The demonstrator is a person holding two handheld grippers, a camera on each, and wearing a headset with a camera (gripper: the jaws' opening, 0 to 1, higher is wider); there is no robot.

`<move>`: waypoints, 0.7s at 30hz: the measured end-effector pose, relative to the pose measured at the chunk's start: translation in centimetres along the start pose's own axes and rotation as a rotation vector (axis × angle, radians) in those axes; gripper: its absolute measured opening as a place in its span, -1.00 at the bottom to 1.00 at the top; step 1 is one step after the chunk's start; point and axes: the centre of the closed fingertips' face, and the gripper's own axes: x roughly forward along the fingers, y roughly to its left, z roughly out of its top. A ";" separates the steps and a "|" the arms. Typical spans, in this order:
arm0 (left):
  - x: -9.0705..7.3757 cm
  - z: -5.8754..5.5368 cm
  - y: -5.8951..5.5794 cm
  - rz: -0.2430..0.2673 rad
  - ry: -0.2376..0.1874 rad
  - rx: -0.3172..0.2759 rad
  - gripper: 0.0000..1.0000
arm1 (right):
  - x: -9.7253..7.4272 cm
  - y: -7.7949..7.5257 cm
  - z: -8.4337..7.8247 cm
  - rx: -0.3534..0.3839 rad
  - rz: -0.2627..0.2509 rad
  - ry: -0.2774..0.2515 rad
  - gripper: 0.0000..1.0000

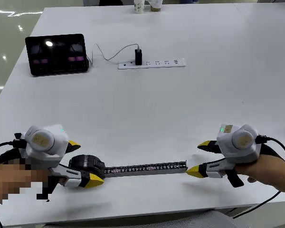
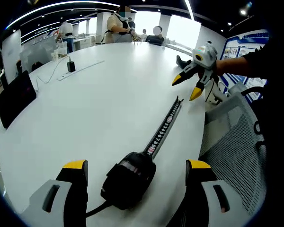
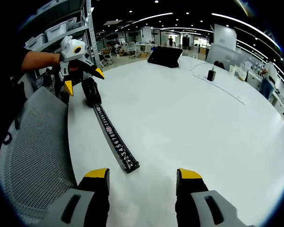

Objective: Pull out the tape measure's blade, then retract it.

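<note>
We see the left gripper [image 1: 87, 162] wide open astride the tape measure case [image 2: 128, 179] near the front edge of the table [image 1: 180, 104], clasping nothing, while the blade [image 1: 145, 168] runs rightward along that edge to its hook [image 1: 185, 165], just beside the right gripper [image 1: 199, 157], likewise open and empty.

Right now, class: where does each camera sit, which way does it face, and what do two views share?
Head view: on the headset, facing down over the table; the person's right hand, left gripper and right gripper show.
Left gripper view: on that gripper, facing along the blade from the case toward the right gripper; own jaws below.
Right gripper view: facing back along the blade toward the left gripper; own jaws below.
Shared: both gripper views face each other along the blade.
</note>
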 end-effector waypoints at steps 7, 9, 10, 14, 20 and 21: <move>-0.1 -0.3 0.7 0.044 -0.025 -0.026 0.72 | -0.5 0.4 -0.9 0.021 -0.015 -0.015 0.18; -0.3 -0.5 0.8 0.051 -0.027 -0.035 0.72 | -0.8 0.5 -0.9 0.020 -0.027 -0.025 0.21; -0.3 -0.6 0.9 0.055 -0.031 -0.040 0.72 | -1.0 0.6 -0.9 0.021 -0.029 -0.030 0.24; -0.8 -0.9 1.1 0.072 -0.055 -0.080 0.74 | -1.8 0.6 -1.2 0.029 -0.046 -0.043 0.36; -1.6 -1.4 1.3 0.087 -0.077 -0.092 0.84 | -2.6 0.4 -1.7 0.036 -0.059 -0.049 0.46; -1.6 -1.5 1.3 0.089 -0.083 -0.099 0.88 | -2.7 0.3 -1.7 0.040 -0.062 -0.051 0.47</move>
